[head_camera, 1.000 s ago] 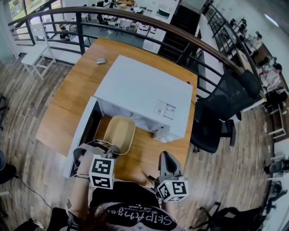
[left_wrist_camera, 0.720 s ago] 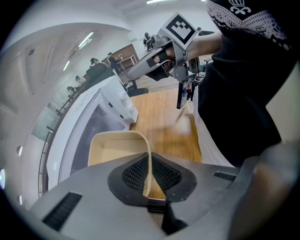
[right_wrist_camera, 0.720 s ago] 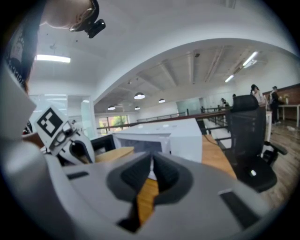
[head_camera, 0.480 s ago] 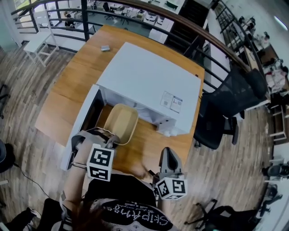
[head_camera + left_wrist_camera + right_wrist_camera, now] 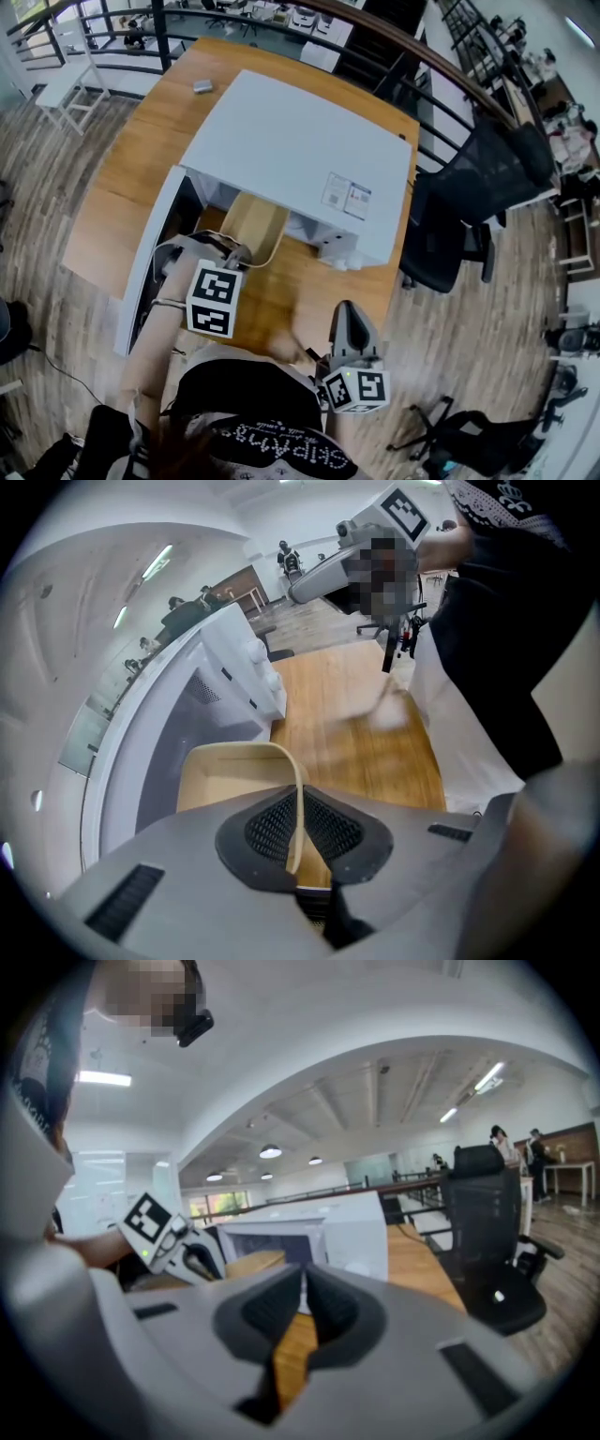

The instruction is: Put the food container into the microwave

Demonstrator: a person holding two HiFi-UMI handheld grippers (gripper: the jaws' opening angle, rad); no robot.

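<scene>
A wooden table (image 5: 117, 211) stands on a plank floor beside a dark railing (image 5: 450, 84). Nearest the person, at the table's front edge, the right gripper (image 5: 344, 314) hangs with its jaws pressed together on nothing. Further in, the left gripper (image 5: 234, 255) is clamped on the near rim of the beige food container (image 5: 255, 223). The container sits partly inside the mouth of the white microwave (image 5: 300, 155), whose door (image 5: 148, 258) stands swung out to the left, and a black office chair (image 5: 469, 211) is off to the right.

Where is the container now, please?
Head view, left of centre: the container is partway into the open microwave, its near rim pinched by the left gripper.
</scene>
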